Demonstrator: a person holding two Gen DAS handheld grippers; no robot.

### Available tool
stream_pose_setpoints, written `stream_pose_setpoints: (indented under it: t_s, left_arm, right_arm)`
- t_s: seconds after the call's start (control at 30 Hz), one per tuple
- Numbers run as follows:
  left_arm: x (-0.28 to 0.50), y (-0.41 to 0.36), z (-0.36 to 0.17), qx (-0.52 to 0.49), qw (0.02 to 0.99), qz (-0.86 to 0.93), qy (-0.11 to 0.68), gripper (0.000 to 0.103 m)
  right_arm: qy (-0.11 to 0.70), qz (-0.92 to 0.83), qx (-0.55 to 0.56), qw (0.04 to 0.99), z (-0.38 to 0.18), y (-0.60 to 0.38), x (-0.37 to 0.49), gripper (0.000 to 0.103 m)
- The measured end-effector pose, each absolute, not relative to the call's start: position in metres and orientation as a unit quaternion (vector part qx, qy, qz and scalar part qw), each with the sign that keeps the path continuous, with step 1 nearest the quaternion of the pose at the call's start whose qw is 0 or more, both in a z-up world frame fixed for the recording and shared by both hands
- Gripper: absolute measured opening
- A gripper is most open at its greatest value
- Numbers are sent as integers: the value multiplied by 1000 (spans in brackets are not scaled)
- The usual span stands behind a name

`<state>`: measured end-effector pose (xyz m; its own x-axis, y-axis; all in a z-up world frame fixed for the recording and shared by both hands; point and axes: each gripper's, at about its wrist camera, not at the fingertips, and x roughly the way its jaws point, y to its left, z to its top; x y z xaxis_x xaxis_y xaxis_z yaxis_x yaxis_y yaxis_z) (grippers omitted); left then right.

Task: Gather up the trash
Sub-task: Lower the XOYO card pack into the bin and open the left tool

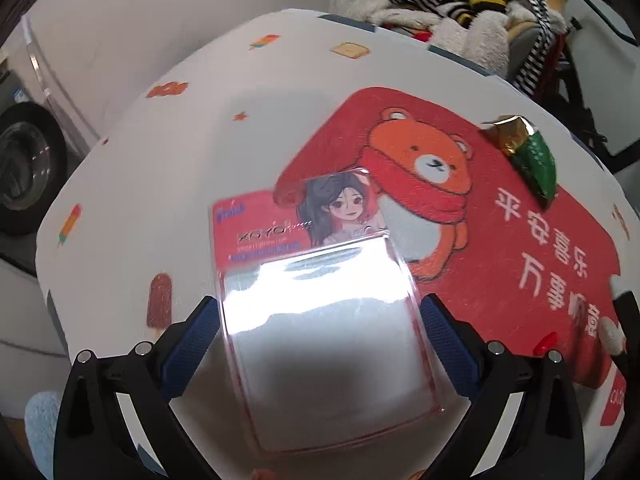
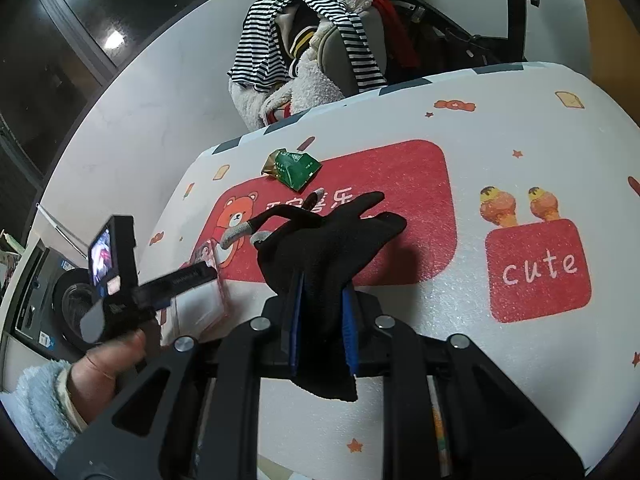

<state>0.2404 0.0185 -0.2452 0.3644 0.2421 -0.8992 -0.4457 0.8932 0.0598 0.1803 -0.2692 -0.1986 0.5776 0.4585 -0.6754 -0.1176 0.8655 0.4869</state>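
Note:
A clear plastic blister pack (image 1: pixel 320 320) with a pink card showing a cartoon girl lies on the table between the blue pads of my left gripper (image 1: pixel 320 312). The pads touch its two sides. The pack also shows in the right wrist view (image 2: pixel 204 300), under the left gripper (image 2: pixel 160 284). My right gripper (image 2: pixel 322 292) is shut on a black glove (image 2: pixel 328 240) with grey fingertips, held above the table. A green and gold foil wrapper (image 1: pixel 528 152) lies on the far side of the red bear mat (image 1: pixel 460 240); it also shows in the right wrist view (image 2: pixel 294 168).
The table has a white cloth with ice-cream prints (image 1: pixel 160 160). A chair piled with striped and fleecy clothes (image 2: pixel 312 48) stands behind the table. A washing machine (image 1: pixel 24 160) stands to the left. An exercise bike frame (image 2: pixel 480 20) is behind the chair.

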Motion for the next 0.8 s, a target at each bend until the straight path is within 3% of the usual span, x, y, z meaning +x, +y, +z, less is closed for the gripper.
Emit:
stream_pose_setpoints:
  t_s: [0.43,0.8]
  left_arm:
    - [222,34,-233,-129,848,118,500,94]
    - [170,17,-185,-87,884,6,459,94]
  right_arm:
    - [425,162,198,868,-194,-274,168,20]
    - [415,172,184,874,-173,-267,143,20]
